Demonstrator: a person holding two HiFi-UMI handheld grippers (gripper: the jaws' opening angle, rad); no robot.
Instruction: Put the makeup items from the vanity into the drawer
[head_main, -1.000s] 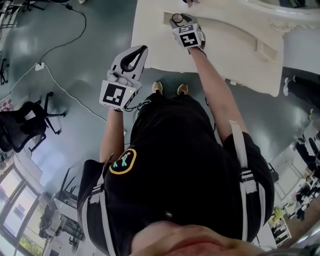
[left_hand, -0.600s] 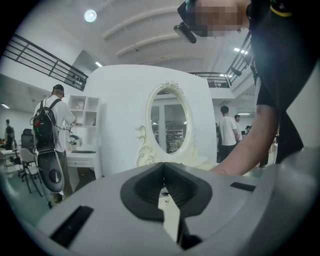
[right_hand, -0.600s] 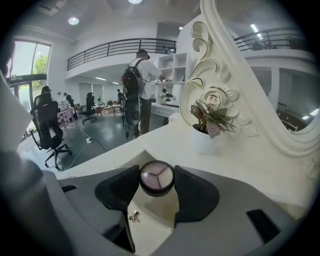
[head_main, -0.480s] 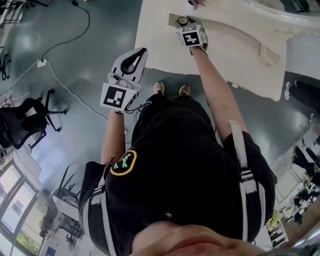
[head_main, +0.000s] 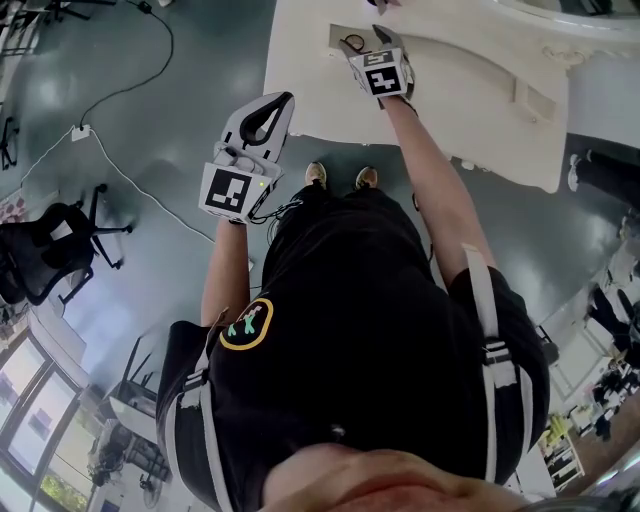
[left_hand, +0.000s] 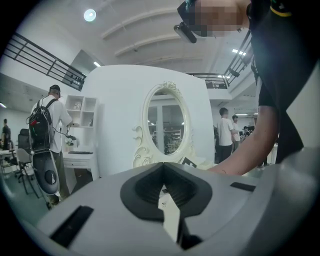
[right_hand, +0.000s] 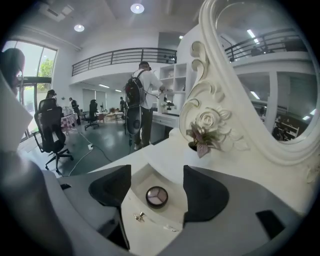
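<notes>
A round dark eyeshadow compact (right_hand: 156, 196) with pale shades lies flat on the floor of the open white drawer (right_hand: 150, 227), and the head view shows the compact (head_main: 352, 43) in the drawer (head_main: 334, 34) too. My right gripper (right_hand: 156, 170) hovers just above it. Its jaws are opening and stand apart on either side, touching nothing. The head view has the right gripper (head_main: 368, 38) over the vanity top (head_main: 300, 90). My left gripper (head_main: 283, 98) is shut and empty, raised off the vanity's left edge above the floor.
An ornate oval mirror (right_hand: 270, 75) rises behind the drawer, with a small potted plant (right_hand: 202, 137) at its base. The drawer front carries a small metal knob (right_hand: 140, 216). A person with a backpack (right_hand: 135, 95) stands by shelves farther back. An office chair (head_main: 50, 250) stands on the floor.
The right gripper's jaws have spread away from the compact, which now lies loose in the drawer. The left gripper has stayed where it was.
</notes>
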